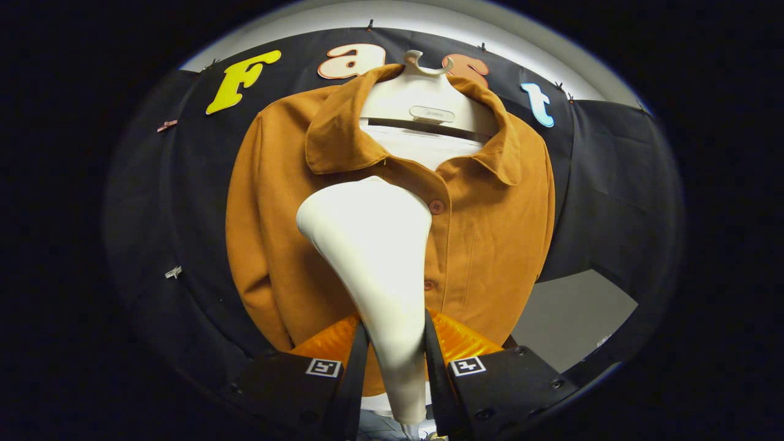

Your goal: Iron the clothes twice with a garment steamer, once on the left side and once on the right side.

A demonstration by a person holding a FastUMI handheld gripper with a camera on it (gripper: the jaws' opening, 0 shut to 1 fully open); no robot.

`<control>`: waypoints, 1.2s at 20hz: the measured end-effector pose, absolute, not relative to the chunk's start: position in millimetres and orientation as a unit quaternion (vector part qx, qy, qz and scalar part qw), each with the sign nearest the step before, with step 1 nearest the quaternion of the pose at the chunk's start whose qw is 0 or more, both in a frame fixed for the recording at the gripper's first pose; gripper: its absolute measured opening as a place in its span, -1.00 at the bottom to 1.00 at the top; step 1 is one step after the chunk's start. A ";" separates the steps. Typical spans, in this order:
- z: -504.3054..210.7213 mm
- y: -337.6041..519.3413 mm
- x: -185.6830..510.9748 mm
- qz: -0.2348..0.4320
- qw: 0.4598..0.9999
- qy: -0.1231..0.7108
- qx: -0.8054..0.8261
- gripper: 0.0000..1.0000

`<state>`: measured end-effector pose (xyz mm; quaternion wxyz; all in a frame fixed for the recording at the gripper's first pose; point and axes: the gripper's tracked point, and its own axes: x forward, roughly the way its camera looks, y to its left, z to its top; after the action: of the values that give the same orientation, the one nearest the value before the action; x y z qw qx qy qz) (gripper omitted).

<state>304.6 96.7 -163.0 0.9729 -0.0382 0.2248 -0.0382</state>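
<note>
1. Black booth cloth backs an orange-brown shirt (490,233) hung on a white hanger (422,92) at frame centre.
2. At the bottom centre, the gripper (395,361) is clamped on the white garment steamer (373,245), both fingers pressing its handle.
3. Its head sits over the shirt's chest, just left of the buttons; this looks like the left-side pass.
4. Next comes, probably, a steady stroke down the fabric.

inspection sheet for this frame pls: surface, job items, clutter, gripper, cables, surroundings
Surface: nothing seen.
Job's things: orange shirt buttoned, hung on a white hanger; white steamer head up against the shirt front, just beside the button placket.
Clutter: nothing seen.
Gripper: gripper shut on the steamer handle, a finger either side.
Cables: nothing seen.
Surroundings: black cloth wall behind the shirt, clips pinning it.
</note>
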 end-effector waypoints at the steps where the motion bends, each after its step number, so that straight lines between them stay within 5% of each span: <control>1: -163.8 97.2 306.6 -0.042 0.973 0.224 -0.039 0.00; 24: -282.2 113.9 313.1 -0.063 0.932 0.349 -0.078 0.00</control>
<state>313.1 113.9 -282.2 0.9318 -0.0776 0.3490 -0.0630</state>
